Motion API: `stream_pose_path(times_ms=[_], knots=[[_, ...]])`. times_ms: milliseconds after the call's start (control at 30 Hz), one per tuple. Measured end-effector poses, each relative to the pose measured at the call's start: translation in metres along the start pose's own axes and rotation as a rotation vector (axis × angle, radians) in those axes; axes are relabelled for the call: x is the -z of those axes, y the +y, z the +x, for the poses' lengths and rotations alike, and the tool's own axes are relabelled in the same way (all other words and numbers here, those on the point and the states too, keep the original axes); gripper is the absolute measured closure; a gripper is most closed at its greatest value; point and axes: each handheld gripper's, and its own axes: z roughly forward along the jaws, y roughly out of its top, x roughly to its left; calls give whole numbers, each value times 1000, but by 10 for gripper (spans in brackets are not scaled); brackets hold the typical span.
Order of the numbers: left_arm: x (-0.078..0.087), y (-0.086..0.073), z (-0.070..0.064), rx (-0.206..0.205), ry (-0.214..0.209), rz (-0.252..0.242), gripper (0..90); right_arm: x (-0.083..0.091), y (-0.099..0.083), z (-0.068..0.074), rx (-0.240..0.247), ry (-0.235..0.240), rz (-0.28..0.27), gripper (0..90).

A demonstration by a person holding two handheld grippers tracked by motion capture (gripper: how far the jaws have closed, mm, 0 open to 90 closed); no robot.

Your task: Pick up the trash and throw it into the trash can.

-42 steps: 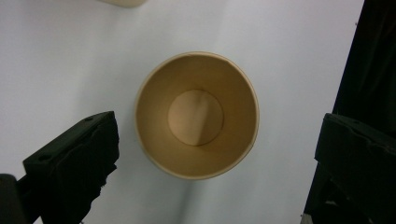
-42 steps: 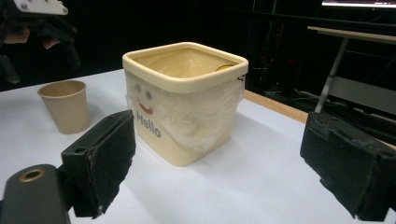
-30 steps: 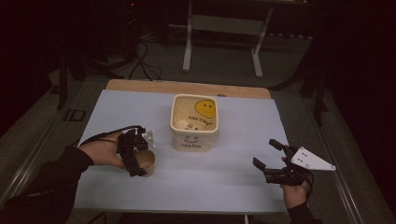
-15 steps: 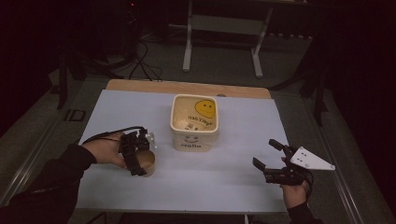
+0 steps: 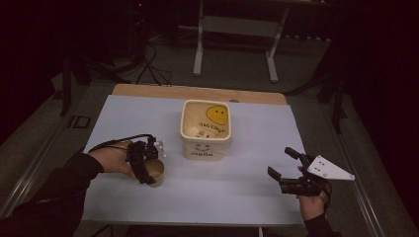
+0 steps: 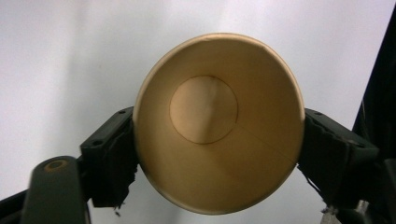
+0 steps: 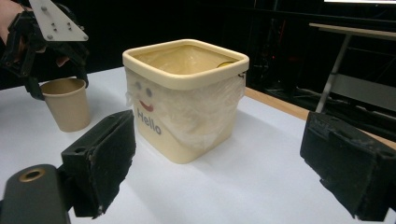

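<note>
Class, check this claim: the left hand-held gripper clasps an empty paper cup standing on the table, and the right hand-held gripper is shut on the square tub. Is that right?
Not quite. The right hand-held gripper holds nothing: the right gripper view shows its jaws wide apart, short of the square tub. The rest stands: the left hand-held gripper clasps the empty paper cup on the table.

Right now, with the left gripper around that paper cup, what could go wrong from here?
1. The left gripper clamps the thin, empty paper cup near its rim; a harder squeeze could buckle the wall.
2. The cup sits close to the cream bin, whose plastic liner hangs loose over the side; a low carry could knock the rim or snag the liner.
3. The right gripper is open and apart from the bin, so nothing steadies it if bumped.
</note>
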Motion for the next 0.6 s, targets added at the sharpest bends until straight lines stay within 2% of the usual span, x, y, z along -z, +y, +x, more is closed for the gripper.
stream_pose_path(times_ms=[267, 600], knots=[[5, -1, 1, -5, -33, -30, 278, 0, -1, 0, -1, -1, 1, 103], [21, -5, 3, 13, -30, -49, 278, 0, -1, -1, -5, -1, 0, 103]])
